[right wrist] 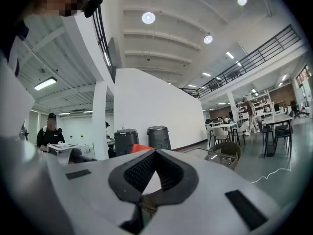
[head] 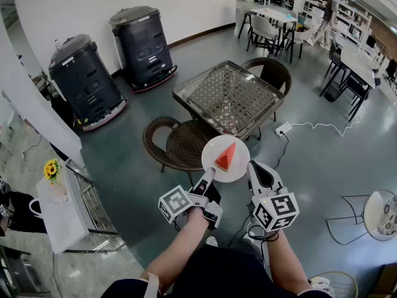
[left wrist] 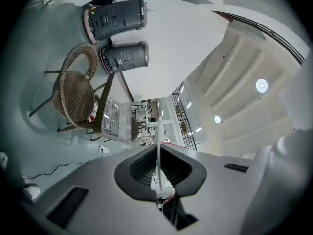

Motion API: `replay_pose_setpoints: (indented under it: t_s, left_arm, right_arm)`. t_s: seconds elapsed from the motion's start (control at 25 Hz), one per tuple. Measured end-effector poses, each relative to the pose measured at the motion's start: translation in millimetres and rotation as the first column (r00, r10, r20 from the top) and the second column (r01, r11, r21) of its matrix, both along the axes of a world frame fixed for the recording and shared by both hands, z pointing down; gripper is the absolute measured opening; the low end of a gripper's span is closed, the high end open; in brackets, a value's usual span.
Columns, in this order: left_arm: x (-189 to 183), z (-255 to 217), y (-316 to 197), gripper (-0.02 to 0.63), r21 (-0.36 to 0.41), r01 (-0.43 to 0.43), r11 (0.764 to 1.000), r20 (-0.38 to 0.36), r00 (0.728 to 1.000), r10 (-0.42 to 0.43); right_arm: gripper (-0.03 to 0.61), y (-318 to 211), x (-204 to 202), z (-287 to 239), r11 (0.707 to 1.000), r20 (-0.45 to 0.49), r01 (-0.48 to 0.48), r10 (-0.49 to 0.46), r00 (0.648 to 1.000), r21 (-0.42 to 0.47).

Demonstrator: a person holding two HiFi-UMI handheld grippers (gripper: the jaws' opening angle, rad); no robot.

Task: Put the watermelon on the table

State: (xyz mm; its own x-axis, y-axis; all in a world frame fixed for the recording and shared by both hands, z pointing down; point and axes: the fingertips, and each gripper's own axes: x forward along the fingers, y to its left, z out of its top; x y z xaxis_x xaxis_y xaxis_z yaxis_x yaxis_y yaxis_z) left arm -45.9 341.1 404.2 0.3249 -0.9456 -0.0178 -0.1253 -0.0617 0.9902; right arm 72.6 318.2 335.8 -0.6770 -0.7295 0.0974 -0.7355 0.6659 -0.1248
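— On the white plate (head: 212,149) sits the watermelon (head: 226,157), a red wedge, up in the air and not on the glass worktop (head: 229,95).
— Who holds the plate?
— My left claw (head: 208,174) pinches its near rim and my right claw (head: 252,166) its right rim, both closed on it. Beneath it I see a wicker chair (head: 177,143).

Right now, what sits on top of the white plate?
A red watermelon wedge lies on the plate; the left gripper and right gripper clamp its near rim. The plate surface beneath the wedge is covered.
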Motion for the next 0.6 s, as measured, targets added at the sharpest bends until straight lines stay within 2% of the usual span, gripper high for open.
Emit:
replay_pose_setpoints:
  t_s: [0.6]
  left_arm:
    - [1.0,0.4,3.3,0.017,-0.005,-0.016,1.0,-0.004,1.0,0.016]
  right_arm:
    - [0.003,4.7,-2.6,-4.8,1.0,0.006,-0.01,0.01,1.0,0.015]
